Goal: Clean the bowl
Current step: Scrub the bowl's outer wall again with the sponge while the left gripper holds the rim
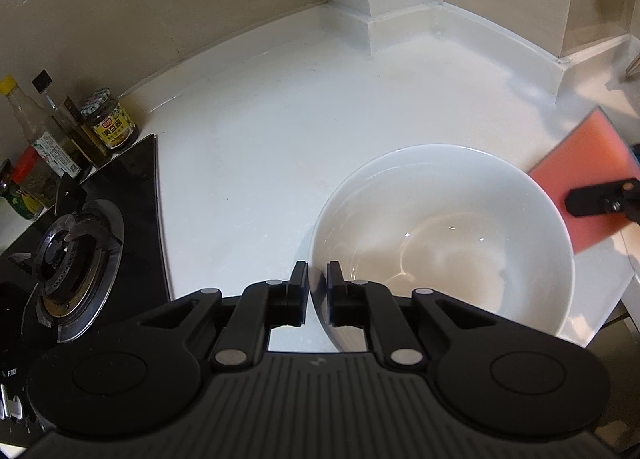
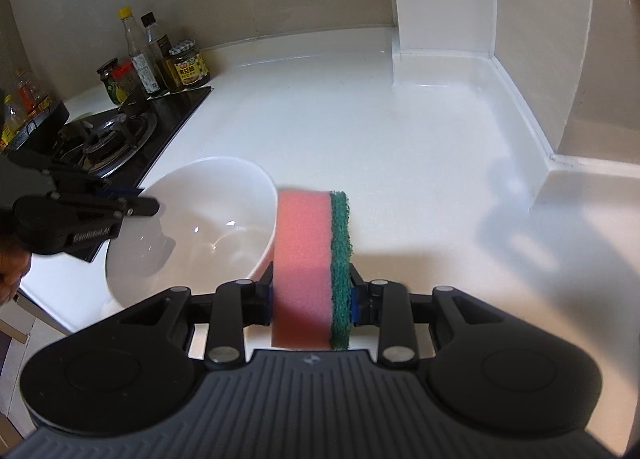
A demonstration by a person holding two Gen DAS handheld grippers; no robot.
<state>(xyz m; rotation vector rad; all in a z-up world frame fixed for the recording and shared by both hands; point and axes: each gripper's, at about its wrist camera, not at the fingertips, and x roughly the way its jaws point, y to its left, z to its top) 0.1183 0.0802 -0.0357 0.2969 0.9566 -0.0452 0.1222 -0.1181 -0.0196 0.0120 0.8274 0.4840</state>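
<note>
A: Where is the bowl (image 1: 440,235)?

B: It sits on the smooth white counter (image 1: 260,147), near the front edge, just beside the black shiny stove (image 1: 120,187). It is round, white and glossy, and tipped a little.

A: Who holds it?

B: The left gripper (image 1: 318,279). Its two black fingers are pinched tight on the bowl's thin rim, one inside and one outside.

A: And the other one?

B: The right gripper (image 2: 312,291) squeezes a sponge (image 2: 312,267) between its pads. The sponge is a soft pink block with tiny holes, and it has a rough green scratchy layer on one side. It stands up on its edge, just beside the bowl's rim.

A: What else is there?

B: Glass bottles (image 2: 140,51) and a jar (image 2: 188,67) with a checked lid stand by the wall behind the stove. The stove has a round metal burner (image 1: 72,255) with ridges
</note>
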